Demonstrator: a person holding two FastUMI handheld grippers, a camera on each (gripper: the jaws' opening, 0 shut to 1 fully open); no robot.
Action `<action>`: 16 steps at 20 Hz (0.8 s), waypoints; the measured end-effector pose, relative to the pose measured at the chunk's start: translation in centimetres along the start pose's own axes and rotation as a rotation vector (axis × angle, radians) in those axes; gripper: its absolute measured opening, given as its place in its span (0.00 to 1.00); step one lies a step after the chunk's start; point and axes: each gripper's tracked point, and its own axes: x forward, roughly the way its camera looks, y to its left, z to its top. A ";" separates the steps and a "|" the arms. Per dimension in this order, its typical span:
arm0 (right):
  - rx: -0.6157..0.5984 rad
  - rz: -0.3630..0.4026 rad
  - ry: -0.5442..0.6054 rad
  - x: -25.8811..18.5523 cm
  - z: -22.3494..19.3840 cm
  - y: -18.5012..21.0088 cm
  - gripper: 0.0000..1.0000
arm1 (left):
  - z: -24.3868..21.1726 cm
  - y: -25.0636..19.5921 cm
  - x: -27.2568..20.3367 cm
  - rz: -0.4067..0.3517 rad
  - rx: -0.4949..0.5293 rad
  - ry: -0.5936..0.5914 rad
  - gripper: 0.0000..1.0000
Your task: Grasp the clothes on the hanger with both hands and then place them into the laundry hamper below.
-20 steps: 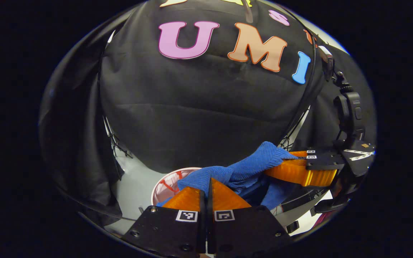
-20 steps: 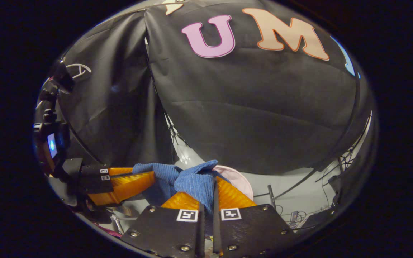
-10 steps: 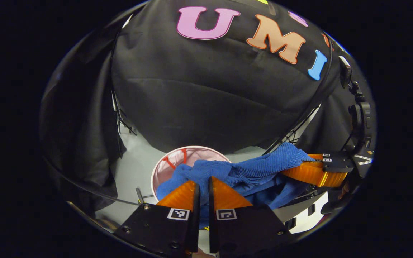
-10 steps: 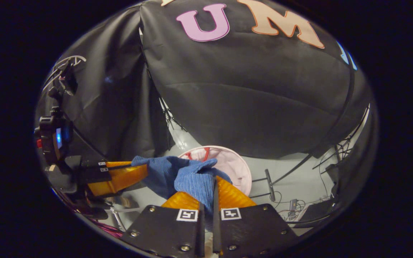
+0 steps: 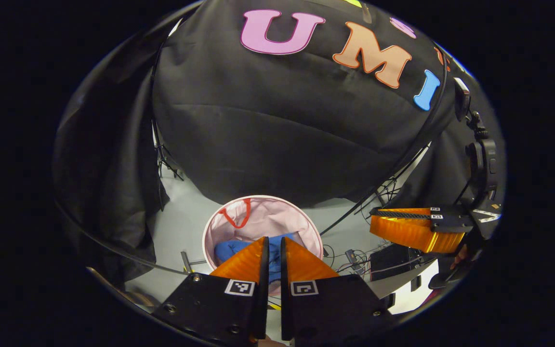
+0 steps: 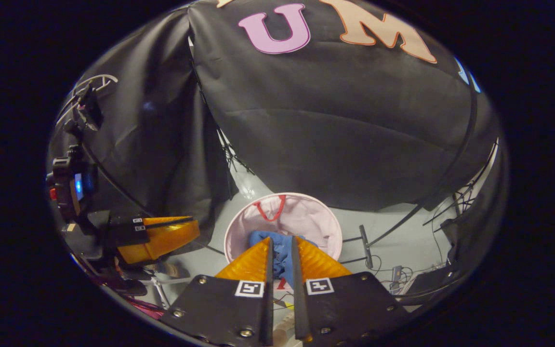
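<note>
Now your pink laundry hamper (image 5: 258, 219) sits on the floor below, the blue clothes (image 6: 277, 243) lying inside it. Your left gripper (image 5: 273, 250) and right gripper (image 6: 280, 253) hover above, narrowly parted, holding nothing.

Pale grey floor (image 5: 181, 226) carries the round pink laundry hamper (image 5: 301, 226), standing upright near the foot of the black cloth wall, red handle at its far rim. Blue clothes (image 6: 263, 238) lie inside the hamper on its bottom. On the floor right of the hamper: loose cables (image 5: 350, 260), a dark box (image 5: 393, 253) and thin black stand legs (image 6: 365, 246); more stand legs at far left (image 5: 164, 161) by the wall.
</note>
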 end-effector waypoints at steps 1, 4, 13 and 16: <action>-0.001 0.002 -0.003 -0.1 0.2 0.0 0.18 | -0.1 -0.1 0.0 0.000 0.008 -0.003 0.13; 0.005 0.006 -0.008 -0.4 0.1 -0.1 0.18 | 0.5 -0.3 -0.1 -0.003 0.017 -0.015 0.13; -0.017 -0.032 -0.138 -3.5 4.5 -1.4 0.18 | 4.1 0.2 -1.7 -0.001 0.116 -0.165 0.13; -0.040 -0.059 -0.247 -6.2 8.2 -1.6 0.18 | 7.3 -0.9 -2.6 -0.020 0.156 -0.259 0.13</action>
